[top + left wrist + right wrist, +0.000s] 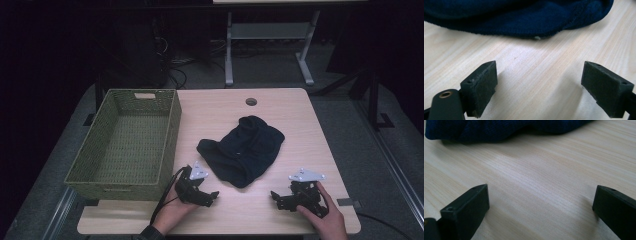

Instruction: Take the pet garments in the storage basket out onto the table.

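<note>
I've got both grippers parked low on the near edge of the table [300,107], w/ the dark blue garment [243,150] lying crumpled mid-table between and just beyond them. Looks like a knit sweater or similar, bunched up, not folded. It's resting flat on the wood, touching neither gripper.

Left gripper [211,196] sits near the garment's near-left edge, close beside the green basket [174,130]. Its jaws are spread wide w/ nothing between them; in the left gripper view I see bare wood in the gap and the garment's hem [524,22] just ahead. My guess: it's set there bc that hem is the nearest bit to pinch.

Right gripper [274,198] is on the other side, a bit farther from the cloth. Jaws also wide apart and empty; the right gripper view has the garment [499,128] along the top edge, more wood in between. Holding one gripper each side makes sense to me for a two-point pickup, so the cloth lifts spread out rather than in a lump.

The basket stands at table-left, empty, long side along the garment's side, open top up. I'd judge that's the drop spot: near enough for a short carry. Nothing started yet as far as I can tell.

Writing/brands: none readable. A tiny pale speck [537,38] at the hem in the left gripper view could be a tag or lint, too small to tell. No label visible on basket, table or grippers.
</note>
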`<state>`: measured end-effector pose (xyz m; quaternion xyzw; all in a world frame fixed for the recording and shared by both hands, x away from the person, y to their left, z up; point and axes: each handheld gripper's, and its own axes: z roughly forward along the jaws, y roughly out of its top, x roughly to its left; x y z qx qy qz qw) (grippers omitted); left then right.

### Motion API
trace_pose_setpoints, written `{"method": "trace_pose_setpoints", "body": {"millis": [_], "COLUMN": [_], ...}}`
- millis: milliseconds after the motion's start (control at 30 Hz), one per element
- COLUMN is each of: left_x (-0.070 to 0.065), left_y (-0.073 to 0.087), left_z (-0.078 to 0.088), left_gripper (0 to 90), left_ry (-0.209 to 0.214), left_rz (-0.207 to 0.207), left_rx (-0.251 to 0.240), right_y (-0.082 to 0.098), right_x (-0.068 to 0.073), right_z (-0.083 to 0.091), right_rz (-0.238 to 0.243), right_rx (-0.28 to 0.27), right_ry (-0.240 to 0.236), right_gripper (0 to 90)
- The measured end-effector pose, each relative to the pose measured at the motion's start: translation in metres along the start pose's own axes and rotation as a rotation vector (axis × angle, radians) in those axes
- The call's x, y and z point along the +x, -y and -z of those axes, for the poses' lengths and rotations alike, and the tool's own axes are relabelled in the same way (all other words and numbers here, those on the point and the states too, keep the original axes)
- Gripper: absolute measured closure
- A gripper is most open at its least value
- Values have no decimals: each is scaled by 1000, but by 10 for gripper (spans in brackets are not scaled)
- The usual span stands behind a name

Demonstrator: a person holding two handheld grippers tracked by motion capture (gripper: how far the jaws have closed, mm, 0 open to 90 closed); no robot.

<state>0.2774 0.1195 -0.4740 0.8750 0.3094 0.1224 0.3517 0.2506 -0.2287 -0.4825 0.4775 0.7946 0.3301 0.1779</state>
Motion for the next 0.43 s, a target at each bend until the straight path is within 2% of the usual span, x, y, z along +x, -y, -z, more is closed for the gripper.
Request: {"method": "trace_pose_setpoints", "body": {"millis": [100,433], "left_x": [0,1], "left_y": [5,7], "left_z": [1,2], "left_gripper": [127,127], "left_ry": [1,17], "left_rz": [-10,-16], "left_rx": [-33,-35], "right_y": [0,0], "right_x": [0,0], "right_z": [0,0], "right_rz": [-1,5], "right_rx": [-1,-4], "right_ry": [0,0], "right_gripper": [4,5]}}
